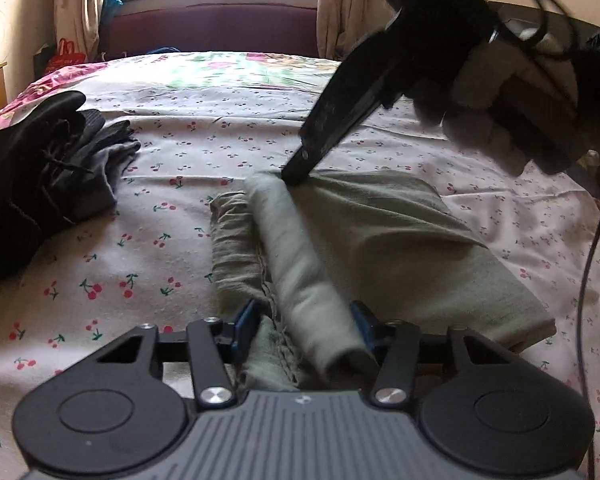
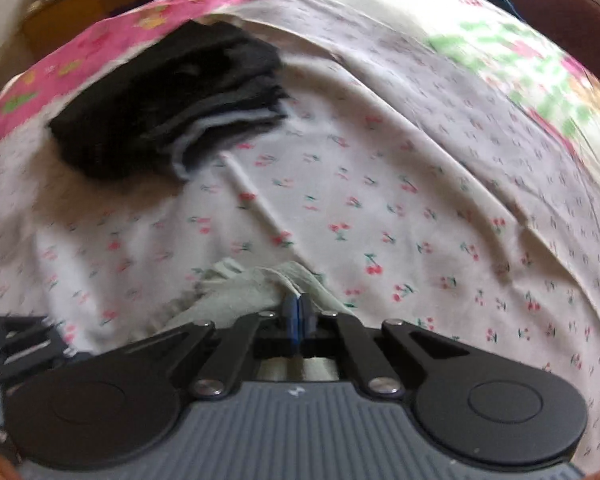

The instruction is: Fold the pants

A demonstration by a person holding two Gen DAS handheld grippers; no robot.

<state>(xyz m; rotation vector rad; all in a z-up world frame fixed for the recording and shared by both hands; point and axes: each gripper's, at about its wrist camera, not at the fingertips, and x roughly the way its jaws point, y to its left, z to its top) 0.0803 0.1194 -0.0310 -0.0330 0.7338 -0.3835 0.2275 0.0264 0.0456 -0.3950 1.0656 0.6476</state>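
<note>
Lying across the lower centre of the left wrist view, the sage-green pants (image 1: pixel 380 248) rest on a cherry-print bedsheet (image 1: pixel 188 152), already doubled into a compact rectangle with one fold rolled up as a ridge running from mid-frame toward the camera. Left gripper (image 1: pixel 306 326): blue pads spread fairly wide on either side of the near end of that ridge, fabric between them; whether the pads actually press the cloth cannot be told. Right gripper (image 1: pixel 296 174) enters from the upper right of the same view, held by a gloved hand (image 1: pixel 500 112), its black tip down on the far end of the ridge. In the right wrist view (motion-blurred) the right gripper's blue pads (image 2: pixel 298 312) sit closed together at lower centre, with a bunched edge of the green fabric caught right at them. Stack of dark folded clothes (image 2: pixel 172 108) in the upper left of that view, well apart from the pants.
</note>
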